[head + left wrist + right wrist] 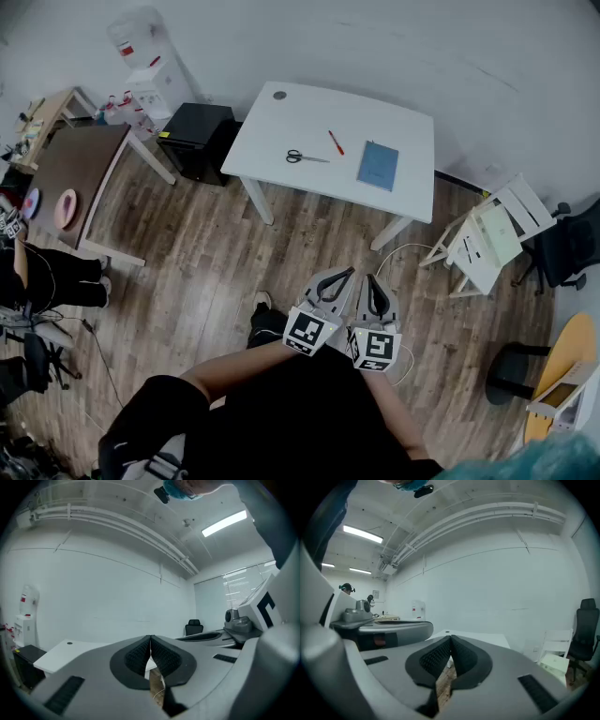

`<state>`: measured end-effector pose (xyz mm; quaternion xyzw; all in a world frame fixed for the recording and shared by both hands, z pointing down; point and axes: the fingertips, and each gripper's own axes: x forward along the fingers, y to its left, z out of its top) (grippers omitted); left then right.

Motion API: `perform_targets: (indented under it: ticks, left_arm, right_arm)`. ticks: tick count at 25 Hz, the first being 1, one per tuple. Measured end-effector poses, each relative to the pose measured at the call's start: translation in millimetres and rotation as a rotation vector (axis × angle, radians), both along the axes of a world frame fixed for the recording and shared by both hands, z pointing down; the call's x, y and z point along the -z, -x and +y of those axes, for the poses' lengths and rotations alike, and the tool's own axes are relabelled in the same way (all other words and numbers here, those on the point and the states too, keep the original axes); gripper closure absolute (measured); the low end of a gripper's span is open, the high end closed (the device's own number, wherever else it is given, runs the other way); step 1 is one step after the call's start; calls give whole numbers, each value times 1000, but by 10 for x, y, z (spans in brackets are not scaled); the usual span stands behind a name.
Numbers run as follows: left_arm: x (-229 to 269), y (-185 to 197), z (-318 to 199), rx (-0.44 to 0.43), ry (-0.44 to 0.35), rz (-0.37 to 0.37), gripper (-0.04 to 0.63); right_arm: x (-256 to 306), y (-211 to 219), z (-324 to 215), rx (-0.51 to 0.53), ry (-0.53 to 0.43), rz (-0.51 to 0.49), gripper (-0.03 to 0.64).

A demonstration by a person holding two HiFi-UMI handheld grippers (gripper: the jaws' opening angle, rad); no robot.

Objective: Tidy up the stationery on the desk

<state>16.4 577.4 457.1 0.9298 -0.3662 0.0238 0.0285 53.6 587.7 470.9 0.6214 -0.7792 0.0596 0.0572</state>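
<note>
Across the wooden floor [206, 262] from where I stand, the head view shows the white desk [272, 127] with three pieces of stationery lying loose on it. The scissors [306, 157] lie near the desk's middle. The red pen [336, 142] is just beyond them toward the desk's far edge, and the blue notebook [378, 165] lies flat toward its right end. None of the three touches another. A small dark round spot near the desk's far left corner is too small for me to name. I see no holder or tray on the desk to gather things into. Both tongs sit low in this view, side by side and well short of the desk: the left tongs [348, 272] and the right tongs [372, 278], each pointing toward it.

From the left gripper view, the jaws meet at their tips with nothing between the ribbed pads, only floor showing below them. The desk's near left corner shows to the left of the jaws, far off.

From the right gripper view, the jaws are likewise pressed together and empty, and the desk top shows just behind them, well away.

My judgement is that the tidying has not begun. Nothing is picked up or lined up, so all three items remain to be handled once I bring the tongs to the desk.
</note>
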Motion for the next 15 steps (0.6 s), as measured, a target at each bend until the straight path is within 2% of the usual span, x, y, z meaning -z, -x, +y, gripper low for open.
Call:
perform_targets:
  ticks: [4, 9, 12, 15]
  left_arm:
    - [-8, 9, 34, 13, 1, -1, 581]
    - [-44, 105, 5, 42, 23, 19, 581]
    - [-80, 132, -13, 36, 24, -26, 581]
    - [-187, 155, -102, 37, 50, -38, 581]
  right_arm:
    - [-12, -21, 57, 10, -3, -4, 586]
    - [15, -418, 74, -133, -35, -77, 584]
    - [-95, -497, 54, -151, -10, -110, 583]
    - [-262, -478, 19, -150, 38, -121, 583]
